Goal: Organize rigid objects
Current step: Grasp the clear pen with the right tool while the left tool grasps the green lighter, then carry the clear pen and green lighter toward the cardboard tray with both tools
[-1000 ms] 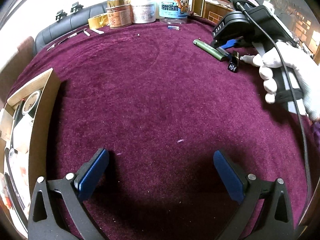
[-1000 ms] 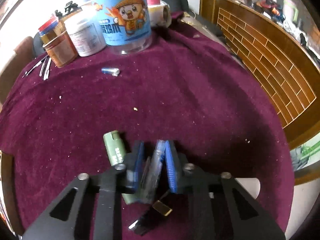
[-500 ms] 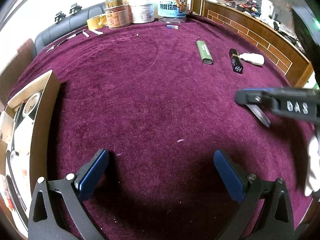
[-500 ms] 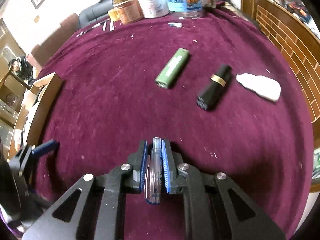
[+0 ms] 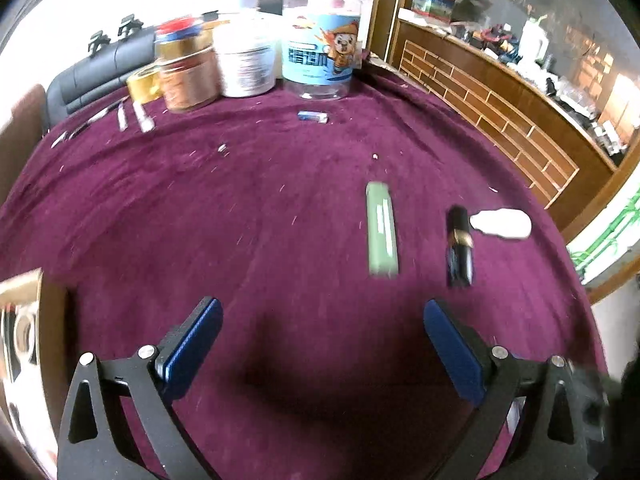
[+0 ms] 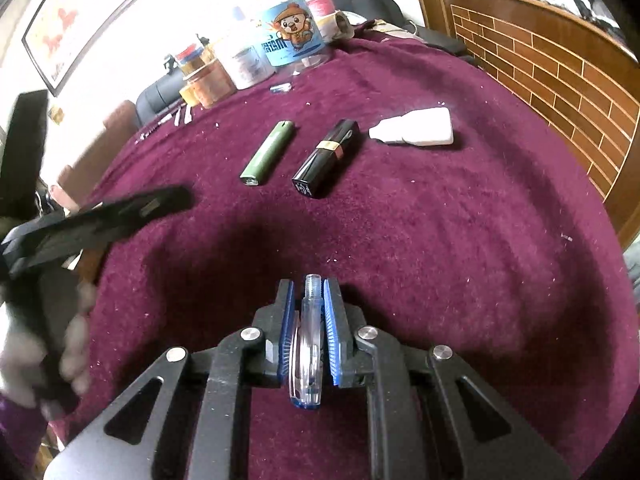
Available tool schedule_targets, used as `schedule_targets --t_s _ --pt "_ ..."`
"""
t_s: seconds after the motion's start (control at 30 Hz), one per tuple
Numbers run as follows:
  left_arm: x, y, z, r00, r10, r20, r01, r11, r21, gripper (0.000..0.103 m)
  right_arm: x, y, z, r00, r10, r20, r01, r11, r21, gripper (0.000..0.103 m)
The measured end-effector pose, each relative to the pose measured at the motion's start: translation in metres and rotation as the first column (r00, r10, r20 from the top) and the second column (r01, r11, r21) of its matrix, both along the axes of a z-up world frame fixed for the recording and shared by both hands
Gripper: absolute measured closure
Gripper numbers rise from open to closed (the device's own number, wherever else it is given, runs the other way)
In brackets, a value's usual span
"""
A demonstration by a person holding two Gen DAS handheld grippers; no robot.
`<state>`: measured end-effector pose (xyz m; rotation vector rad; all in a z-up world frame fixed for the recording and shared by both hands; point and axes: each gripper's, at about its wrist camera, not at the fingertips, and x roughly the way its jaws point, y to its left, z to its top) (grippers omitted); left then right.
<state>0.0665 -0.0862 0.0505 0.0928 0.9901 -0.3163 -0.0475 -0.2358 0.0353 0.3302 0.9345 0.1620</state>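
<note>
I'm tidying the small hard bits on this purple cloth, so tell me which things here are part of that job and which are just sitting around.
Part of the job:
- clear correction-tape dispenser, clamped in the right gripper
- green lighter
- black lipstick tube
- small white bottle
- cardboard box
- left gripper, open and empty

Probably just lying about:
- cartoon-label jar
- white tub
- copper-coloured jar

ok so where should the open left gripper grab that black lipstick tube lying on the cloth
Grip the black lipstick tube across its narrow width near the gold band, coming down from above. It lies flat with clear cloth along both long sides; the white bottle crowds its far end. The left gripper probably has ample opening.
</note>
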Motion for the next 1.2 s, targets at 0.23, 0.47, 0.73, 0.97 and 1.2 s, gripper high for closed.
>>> schedule_targets --t_s 0.23,0.47,0.73,0.97,1.2 --pt "0.047 -0.046 -0.024 0.997 -0.054 -0.055 0.056 0.997 0.049 0.036 0.001 -0.008 -0.005 1.0 -0.006 0.002 0.006 0.997 0.078 0.091" --pt "0.041 -0.055 -0.02 0.995 -0.093 -0.029 0.095 0.993 0.066 0.087 -0.001 -0.012 -0.006 1.0 -0.007 0.002 0.007 0.994 0.108 0.09" --pt "0.005 -0.032 -0.019 0.994 -0.106 -0.033 0.107 0.994 0.036 0.087 -0.003 -0.013 -0.005 1.0 -0.006 -0.002 0.006 0.996 0.093 0.088" --pt "-0.038 -0.008 -0.016 0.992 -0.113 -0.052 0.112 0.994 -0.012 0.087 -0.009 -0.008 0.0 0.999 0.02 -0.024 -0.019 0.998 0.055 0.076" --pt "-0.082 0.007 -0.006 0.991 -0.131 -0.012 0.13 0.991 -0.027 0.087 -0.021 0.003 0.005 0.999 0.03 -0.034 -0.031 0.998 -0.045 0.076"
